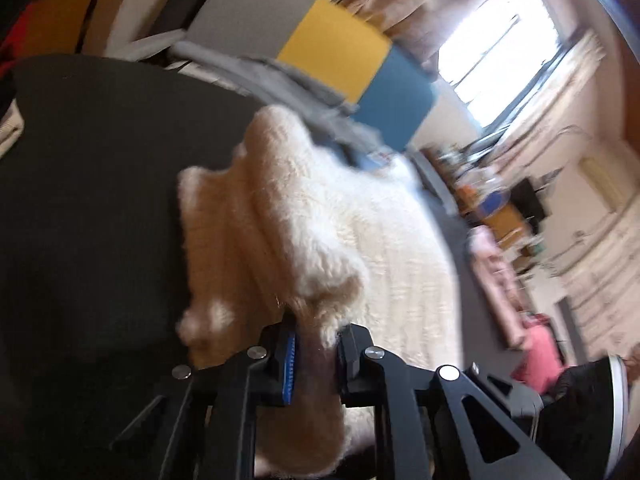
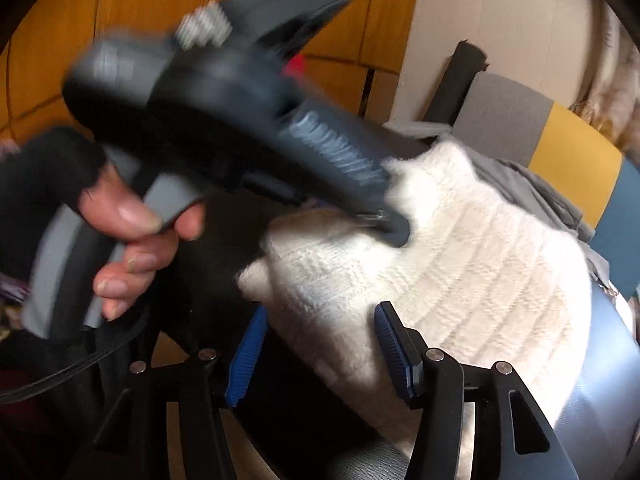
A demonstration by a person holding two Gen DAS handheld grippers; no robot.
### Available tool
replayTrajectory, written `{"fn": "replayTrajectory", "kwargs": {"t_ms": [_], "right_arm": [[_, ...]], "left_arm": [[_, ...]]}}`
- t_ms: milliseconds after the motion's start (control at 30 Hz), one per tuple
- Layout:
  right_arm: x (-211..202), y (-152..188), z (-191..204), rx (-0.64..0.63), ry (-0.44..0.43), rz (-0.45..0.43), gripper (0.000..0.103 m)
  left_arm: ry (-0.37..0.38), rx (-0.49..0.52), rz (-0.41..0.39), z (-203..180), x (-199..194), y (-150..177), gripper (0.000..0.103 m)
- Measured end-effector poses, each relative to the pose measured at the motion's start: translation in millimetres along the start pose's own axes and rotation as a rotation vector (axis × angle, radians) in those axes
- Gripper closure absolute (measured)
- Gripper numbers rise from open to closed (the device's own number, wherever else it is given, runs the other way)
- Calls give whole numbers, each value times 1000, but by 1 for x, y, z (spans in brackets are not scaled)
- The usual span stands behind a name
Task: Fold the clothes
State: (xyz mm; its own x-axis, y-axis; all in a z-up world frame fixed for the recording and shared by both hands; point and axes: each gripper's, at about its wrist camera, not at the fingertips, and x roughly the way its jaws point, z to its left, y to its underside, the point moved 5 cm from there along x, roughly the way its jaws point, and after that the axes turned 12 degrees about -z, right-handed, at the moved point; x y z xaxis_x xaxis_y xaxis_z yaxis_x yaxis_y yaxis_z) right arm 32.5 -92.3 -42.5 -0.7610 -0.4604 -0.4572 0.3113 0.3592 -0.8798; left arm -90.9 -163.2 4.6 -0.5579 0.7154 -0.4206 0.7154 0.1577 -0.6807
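Cream knitted sweater (image 1: 280, 216) lies bunched across the dark mat (image 1: 88, 184), one fold lifted. Left gripper (image 1: 316, 356) has its jaws clamped on that fold's near edge. Right gripper (image 2: 316, 348) hovers over the knit, jaws apart, cloth between them unpinched. A hand (image 2: 132, 232) grips the left tool's handle.

In the right wrist view the left gripper (image 2: 394, 226) is smeared by motion blur, and its tips sink into the cream knit (image 2: 460, 264), so the pads are hidden. In the left wrist view the room at three o'clock is blurred beyond telling, and the knit (image 1: 288, 216) runs off at six o'clock.
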Motion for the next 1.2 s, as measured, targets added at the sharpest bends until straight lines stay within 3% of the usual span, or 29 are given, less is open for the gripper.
{"fn": "replayTrajectory", "kwargs": {"t_ms": [133,233,400,533,633,700,800,933,1067,1200], "right_arm": [[-29,1,-40,144,75,-58,46],[-45,18,-68,279,95,-55,46],[-39,49,-70,346,86,14,45],[-31,44,-56,286,53,9,45],[-39,22,-70,289,69,-102,45],[-32,8,-76,293,79,-115,45],[5,-21,-93,286,98,-79,46],[46,-31,-110,370,76,-16,45],[93,-26,-90,204,98,104,43],[97,-24,-94,255,63,66,42]], "left_arm": [[155,-122,-100,2,-30,-14,92],[195,-154,-136,9,-41,-12,92],[36,-226,-85,69,-32,26,92],[26,-281,-95,86,-28,34,90],[20,-266,-119,84,-27,35,90],[21,-269,-120,85,-25,34,90],[19,-265,-121,86,-29,36,89],[8,-253,-120,84,-29,42,89],[-12,-248,-134,85,-27,39,88],[-58,-278,-203,87,-49,34,83]]}}
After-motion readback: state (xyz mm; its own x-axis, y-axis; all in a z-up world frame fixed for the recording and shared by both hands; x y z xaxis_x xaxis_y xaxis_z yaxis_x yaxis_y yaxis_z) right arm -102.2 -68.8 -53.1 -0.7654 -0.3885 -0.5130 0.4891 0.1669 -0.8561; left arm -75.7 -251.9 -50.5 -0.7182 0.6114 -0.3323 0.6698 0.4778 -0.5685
